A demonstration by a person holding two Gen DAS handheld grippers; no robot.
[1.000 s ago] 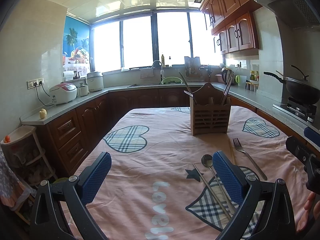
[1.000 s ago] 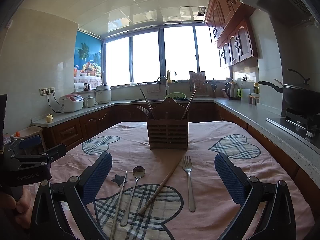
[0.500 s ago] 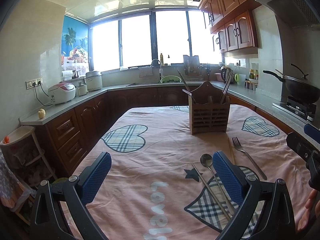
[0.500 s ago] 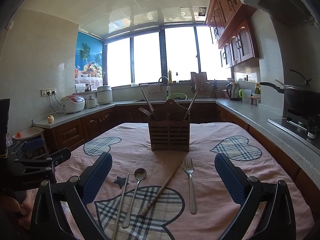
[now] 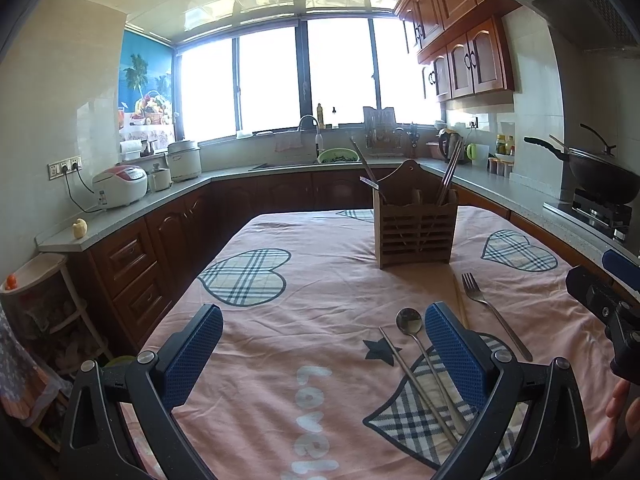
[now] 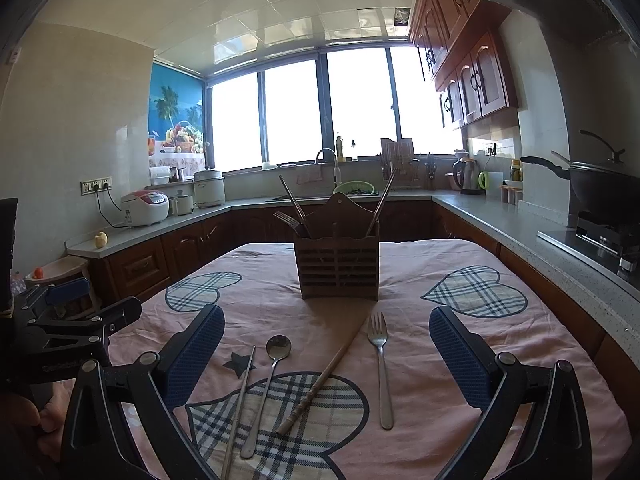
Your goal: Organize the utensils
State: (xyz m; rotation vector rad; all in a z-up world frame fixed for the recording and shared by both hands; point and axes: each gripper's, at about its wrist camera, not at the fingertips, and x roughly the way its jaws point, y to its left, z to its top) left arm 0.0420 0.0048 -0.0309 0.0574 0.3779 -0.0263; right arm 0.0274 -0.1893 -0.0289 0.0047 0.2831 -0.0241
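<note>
Utensils lie loose on a pink tablecloth (image 6: pixel 420 280) with plaid hearts, in front of a slatted wooden caddy (image 6: pixel 338 266) that already holds a fork and some chopsticks upright. Over the last second almost nothing has changed: both views have only drifted slightly, no utensil has moved, and neither gripper has closed, so the sorting appears to be at its start, with the person probably still choosing a first piece. The left gripper (image 5: pixel 323 354) hangs spread wide and empty above the cloth, and the right gripper (image 6: pixel 326 354) is equally spread and empty. The right wrist view shows all four loose pieces side by side: a metal chopstick (image 6: pixel 240 404), a spoon (image 6: pixel 264 388), a wooden chopstick (image 6: pixel 320 380) and a fork (image 6: pixel 382 368), apart from one another. The left wrist view hides most of the wooden chopstick behind its right finger, but shows the right gripper's body at the far right edge and fingertips of a hand (image 5: pixel 612 424) beneath it.
</note>
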